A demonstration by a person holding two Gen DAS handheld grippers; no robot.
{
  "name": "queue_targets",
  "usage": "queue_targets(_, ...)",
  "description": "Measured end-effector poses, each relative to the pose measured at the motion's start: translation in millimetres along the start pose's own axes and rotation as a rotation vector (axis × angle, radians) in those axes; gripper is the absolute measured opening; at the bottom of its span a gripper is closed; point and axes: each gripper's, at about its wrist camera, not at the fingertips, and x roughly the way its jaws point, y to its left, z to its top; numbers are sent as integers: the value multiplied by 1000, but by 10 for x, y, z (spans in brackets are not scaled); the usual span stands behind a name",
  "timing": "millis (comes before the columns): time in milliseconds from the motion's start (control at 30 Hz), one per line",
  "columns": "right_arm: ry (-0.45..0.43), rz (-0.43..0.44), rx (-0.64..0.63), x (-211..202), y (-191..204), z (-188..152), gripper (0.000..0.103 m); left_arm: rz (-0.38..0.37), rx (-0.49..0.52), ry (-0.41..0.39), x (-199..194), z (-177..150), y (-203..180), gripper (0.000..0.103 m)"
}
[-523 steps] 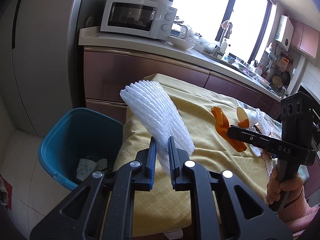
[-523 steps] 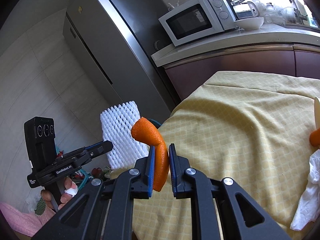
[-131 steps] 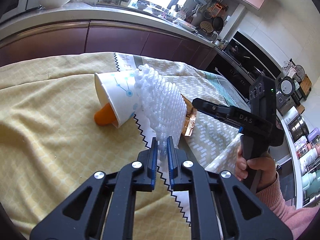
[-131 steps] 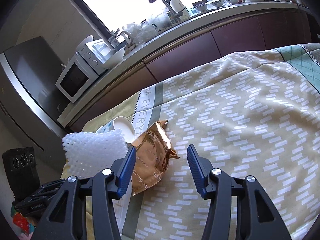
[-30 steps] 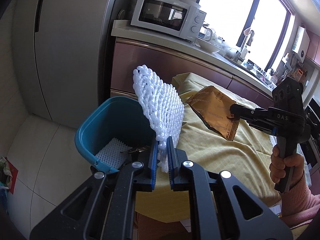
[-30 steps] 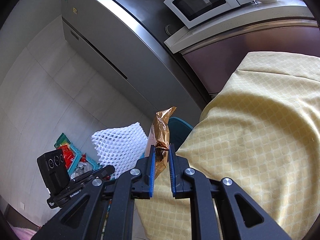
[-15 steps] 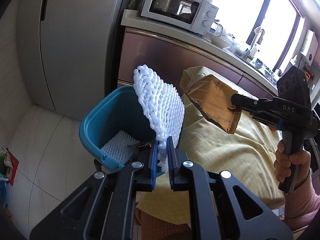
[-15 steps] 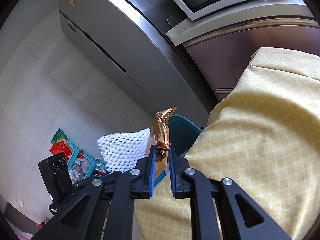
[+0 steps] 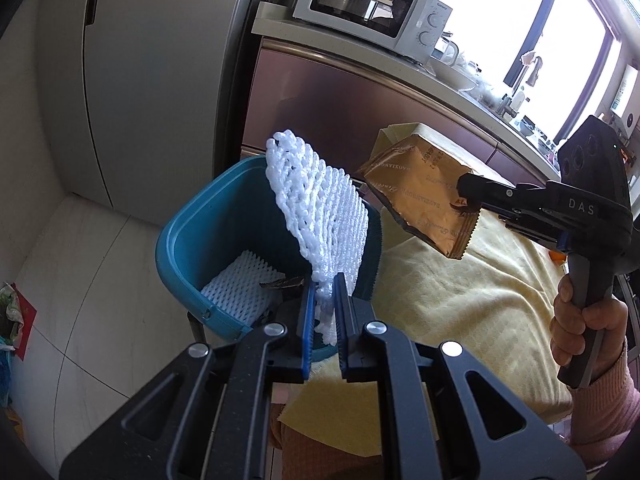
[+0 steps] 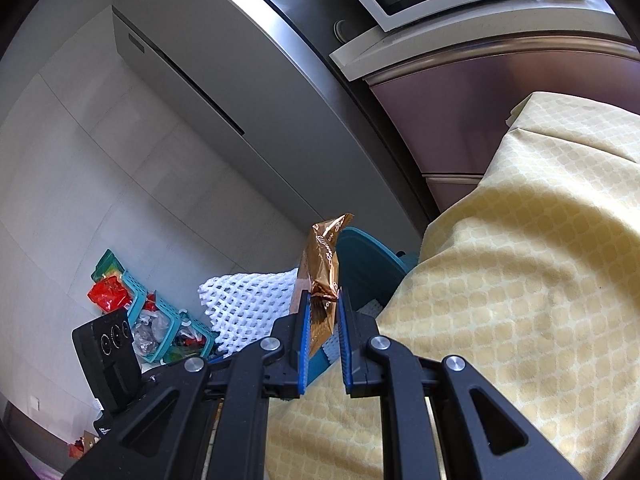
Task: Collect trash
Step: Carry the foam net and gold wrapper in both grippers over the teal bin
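Note:
My left gripper [image 9: 323,284] is shut on a white foam fruit net [image 9: 320,208] and holds it upright above the near side of a teal trash bin [image 9: 180,240]. The bin holds another white foam net [image 9: 236,284] and dark scraps. My right gripper [image 10: 322,300] is shut on a gold-brown snack wrapper [image 10: 322,264]; in the left wrist view the right gripper [image 9: 468,196] holds the wrapper [image 9: 424,200] just right of the bin, over the table's edge. The foam net [image 10: 244,300] and bin rim [image 10: 368,248] show in the right wrist view.
A table under a yellow cloth [image 9: 460,300] stands right of the bin. Behind are a grey fridge [image 9: 140,80], brown cabinets [image 9: 320,100] and a white microwave [image 9: 368,4]. A teal basket of clutter [image 10: 160,320] sits on the floor.
Both grippers have moved left toward the bin with their loads. The foam net now hangs over the bin and the wrapper has come closer to its rim.

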Motion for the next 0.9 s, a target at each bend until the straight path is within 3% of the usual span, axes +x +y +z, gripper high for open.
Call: queue_targets(900, 60, -89, -33, 475, 61, 19, 14, 28, -56, 71, 502, 26, 72, 11)
